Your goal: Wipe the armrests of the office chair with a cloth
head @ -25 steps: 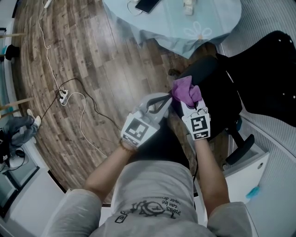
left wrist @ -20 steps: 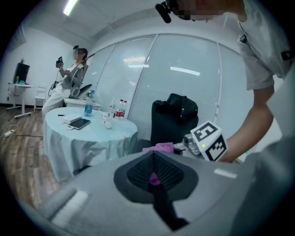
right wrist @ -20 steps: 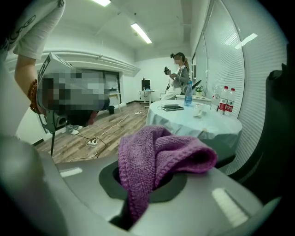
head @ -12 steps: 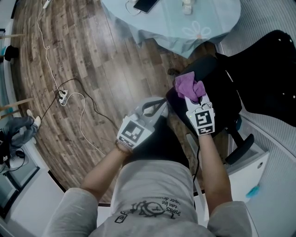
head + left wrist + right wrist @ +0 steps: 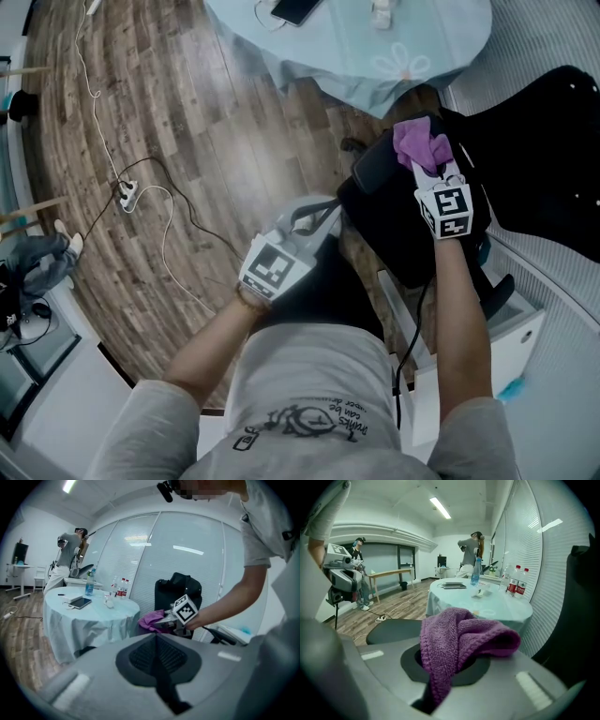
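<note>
My right gripper (image 5: 428, 171) is shut on a purple knitted cloth (image 5: 418, 144), which bunches out of the jaws over the far side of the black office chair (image 5: 398, 230). In the right gripper view the cloth (image 5: 461, 637) fills the jaws, and a dark flat armrest pad (image 5: 393, 630) lies just beyond it to the left. My left gripper (image 5: 328, 210) is shut and holds nothing. It hovers to the left of the chair, near my body. The left gripper view looks across at the cloth (image 5: 151, 619) and the right gripper's marker cube (image 5: 185, 610).
A round table with a pale blue cover (image 5: 375, 52) stands just beyond the chair and carries a phone (image 5: 298, 9) and bottles (image 5: 515, 585). White cables and a power strip (image 5: 128, 195) lie on the wooden floor to the left. A white cabinet (image 5: 497, 352) stands at the right.
My right gripper has carried the cloth up and to the right, farther from me across the chair. The left gripper has drawn back slightly and stays shut.
</note>
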`<state>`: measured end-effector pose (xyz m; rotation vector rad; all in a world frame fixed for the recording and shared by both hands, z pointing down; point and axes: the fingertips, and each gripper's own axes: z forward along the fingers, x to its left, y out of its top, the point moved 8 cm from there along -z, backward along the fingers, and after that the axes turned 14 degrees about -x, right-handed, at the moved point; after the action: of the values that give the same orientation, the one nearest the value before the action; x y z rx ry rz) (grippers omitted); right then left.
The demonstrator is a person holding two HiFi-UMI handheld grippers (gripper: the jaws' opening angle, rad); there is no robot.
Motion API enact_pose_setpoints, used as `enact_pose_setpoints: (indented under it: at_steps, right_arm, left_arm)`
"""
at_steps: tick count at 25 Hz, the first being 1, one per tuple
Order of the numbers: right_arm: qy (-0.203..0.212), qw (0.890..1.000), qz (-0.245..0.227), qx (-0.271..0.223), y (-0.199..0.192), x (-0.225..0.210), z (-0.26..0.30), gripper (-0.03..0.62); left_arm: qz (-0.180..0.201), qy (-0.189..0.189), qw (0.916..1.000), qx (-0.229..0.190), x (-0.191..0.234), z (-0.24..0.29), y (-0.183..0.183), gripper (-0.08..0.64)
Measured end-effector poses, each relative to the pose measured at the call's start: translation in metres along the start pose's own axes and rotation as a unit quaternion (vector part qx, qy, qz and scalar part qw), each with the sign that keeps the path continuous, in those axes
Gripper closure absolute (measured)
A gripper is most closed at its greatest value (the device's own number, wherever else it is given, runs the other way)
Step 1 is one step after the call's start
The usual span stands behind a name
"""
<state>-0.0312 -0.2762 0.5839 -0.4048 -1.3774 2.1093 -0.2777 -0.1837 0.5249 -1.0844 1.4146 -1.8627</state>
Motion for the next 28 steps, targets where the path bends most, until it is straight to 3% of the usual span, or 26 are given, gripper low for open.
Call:
enact_pose_setpoints:
  at_steps: [12,19,28]
  right_arm:
    - [-0.044,0.998,-0.024,0.029,-0.006,-0.090,0.013,0.563]
    - [-0.066,0.998,-0.007,0.019,-0.008,-0.081,0.009,0.566]
    - [-0.008,0.999,-0.035,-0.003,0.000,-0.020,0.004,0.566]
  left_arm:
    - [-0.003,-0.003,1.0000,0.001,0.004,0.008,0.001,0.558]
    - [-0.001,-0.003,1.0000,0.002,0.002,0.012,0.001,0.557]
    - [0.002,0.002,1.0000,-0.001,0.002,0.011,0.004,0.558]
